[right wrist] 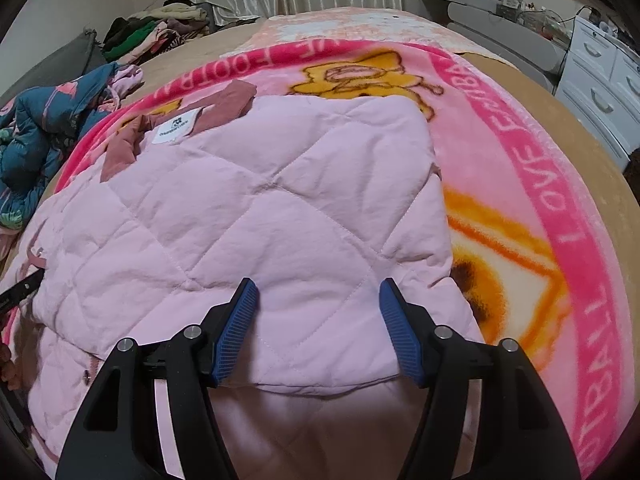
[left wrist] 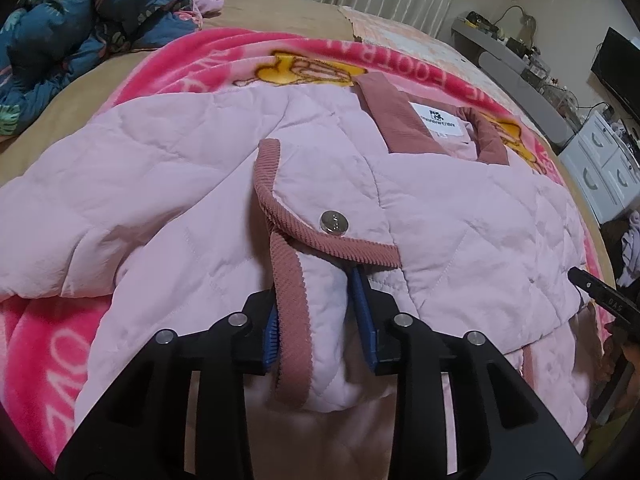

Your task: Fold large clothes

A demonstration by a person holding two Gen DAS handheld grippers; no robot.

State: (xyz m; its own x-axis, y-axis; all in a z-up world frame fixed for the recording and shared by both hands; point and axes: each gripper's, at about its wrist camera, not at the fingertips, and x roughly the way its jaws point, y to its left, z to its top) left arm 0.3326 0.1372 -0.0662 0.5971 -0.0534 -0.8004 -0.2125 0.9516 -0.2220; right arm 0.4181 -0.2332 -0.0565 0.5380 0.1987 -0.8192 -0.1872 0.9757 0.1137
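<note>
A pale pink quilted jacket [left wrist: 192, 168] with dusty-rose ribbed trim lies on a bed, its collar and white label [left wrist: 438, 122] at the far side. One sleeve is folded across the body, and its cuff with a silver snap [left wrist: 334, 222] points toward me. My left gripper [left wrist: 316, 288] is shut on that cuff, with the blue pads against both sides of the padded end. In the right wrist view my right gripper [right wrist: 317, 284] stands open over the near edge of the jacket [right wrist: 280, 200], and flat fabric lies between its pads [right wrist: 240, 328].
The jacket rests on a bright pink cartoon blanket [right wrist: 520, 200] over a tan bed cover [right wrist: 592, 128]. A blue patterned quilt [left wrist: 80, 12] and a clothes pile [right wrist: 152, 32] sit at the far left. White drawers [right wrist: 600, 80] and a cluttered shelf stand to the right.
</note>
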